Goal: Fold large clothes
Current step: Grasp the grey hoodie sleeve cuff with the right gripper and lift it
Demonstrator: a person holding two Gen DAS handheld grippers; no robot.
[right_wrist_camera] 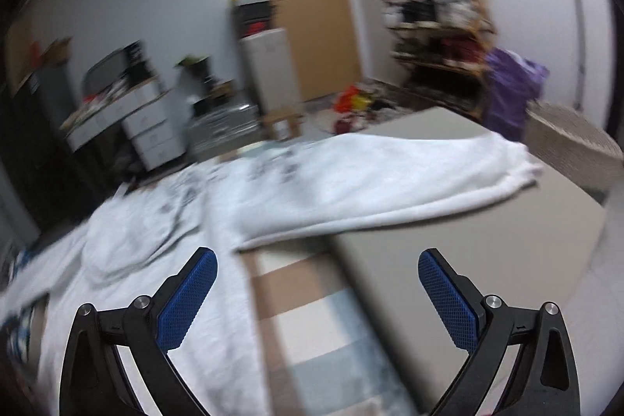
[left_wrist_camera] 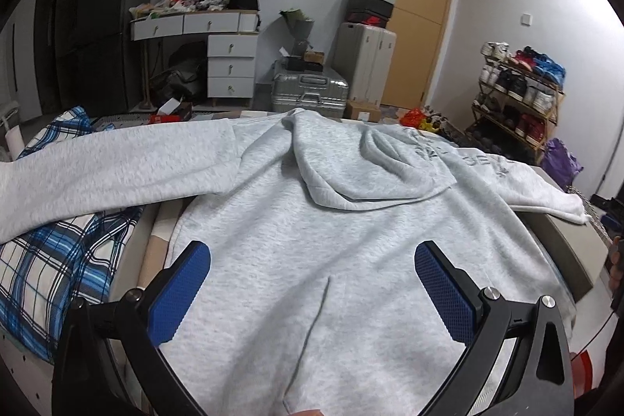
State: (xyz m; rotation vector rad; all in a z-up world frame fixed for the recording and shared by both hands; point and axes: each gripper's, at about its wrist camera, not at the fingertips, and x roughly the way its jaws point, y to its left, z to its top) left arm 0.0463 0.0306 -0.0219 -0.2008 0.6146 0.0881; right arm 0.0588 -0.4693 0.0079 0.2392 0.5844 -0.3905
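Blue-padded left tongs (left_wrist_camera: 312, 293) stand wide open, empty, above the near hem of a grey hoodie (left_wrist_camera: 312, 240) spread back-up on the worktop (left_wrist_camera: 561, 240). Right tongs (right_wrist_camera: 316, 303), equally open and empty, hover over the hoodie's right edge and bare worktop. Hood and both sleeves lie flat, the left sleeve crossing a plaid cloth (left_wrist_camera: 50, 260). Beyond: suitcases (left_wrist_camera: 310, 92), white drawers (left_wrist_camera: 230, 65), wooden door (left_wrist_camera: 413, 6), shoe rack (left_wrist_camera: 518, 96).

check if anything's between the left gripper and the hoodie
Nothing visible is. The left gripper is open right over the hoodie, only bare grey fabric between its fingers. The hood lies flat farther up, out of the way. The right gripper, also open, sits off the hoodie's edge.
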